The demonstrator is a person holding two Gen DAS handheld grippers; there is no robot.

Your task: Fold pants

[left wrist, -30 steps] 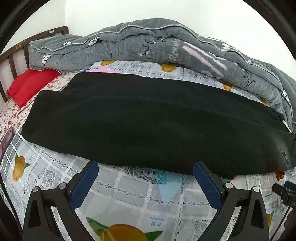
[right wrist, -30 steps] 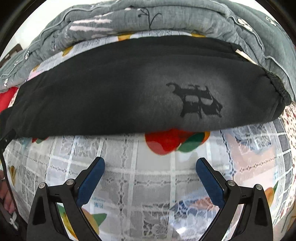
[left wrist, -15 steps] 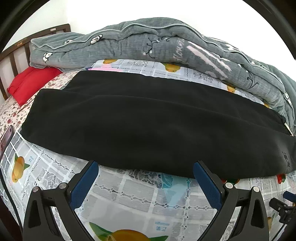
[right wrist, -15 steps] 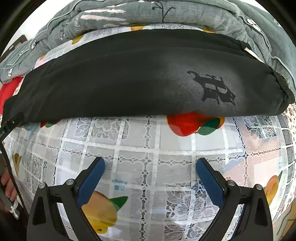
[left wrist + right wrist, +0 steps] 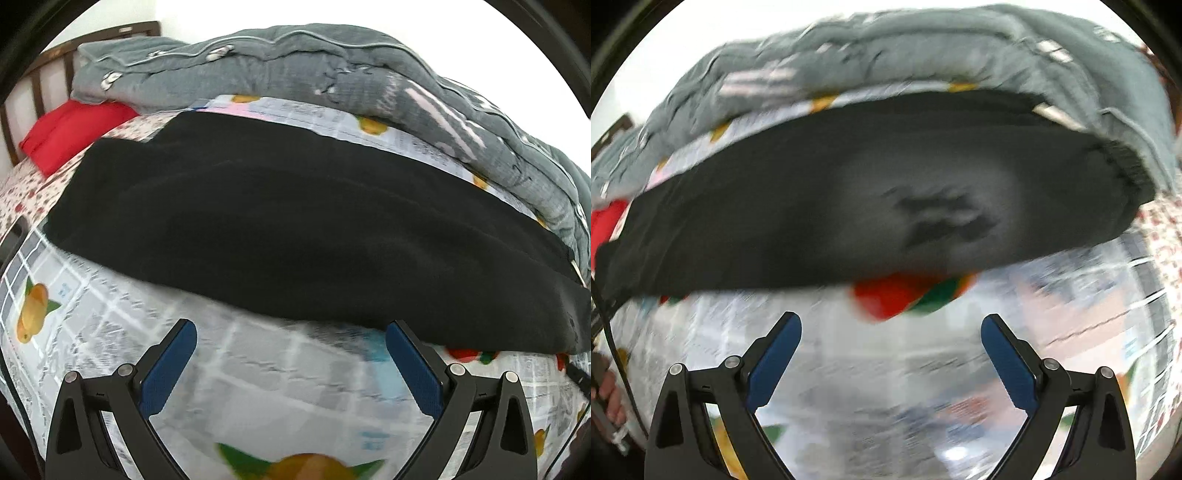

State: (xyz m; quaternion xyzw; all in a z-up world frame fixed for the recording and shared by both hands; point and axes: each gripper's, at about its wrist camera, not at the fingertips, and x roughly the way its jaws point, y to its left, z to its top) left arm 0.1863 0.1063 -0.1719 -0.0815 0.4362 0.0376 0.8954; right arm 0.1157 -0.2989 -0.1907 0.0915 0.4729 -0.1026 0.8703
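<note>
Black pants lie flat across the bed, folded lengthwise. Their leg end is at the left in the left wrist view. The waistband end with a dark printed logo shows in the right wrist view, where the pants fill the middle. My left gripper is open and empty, just short of the pants' near edge. My right gripper is open and empty, a little before the near edge below the logo. The right wrist view is blurred by motion.
The pants rest on a fruit-print bedsheet. A rolled grey quilt lies behind them along the wall. A red pillow and the wooden headboard are at the far left. A hand shows at the left edge.
Both grippers have moved forward towards the pants' near edge, the right one quickly, blurring its view. Both stay open. The pants have not moved.
</note>
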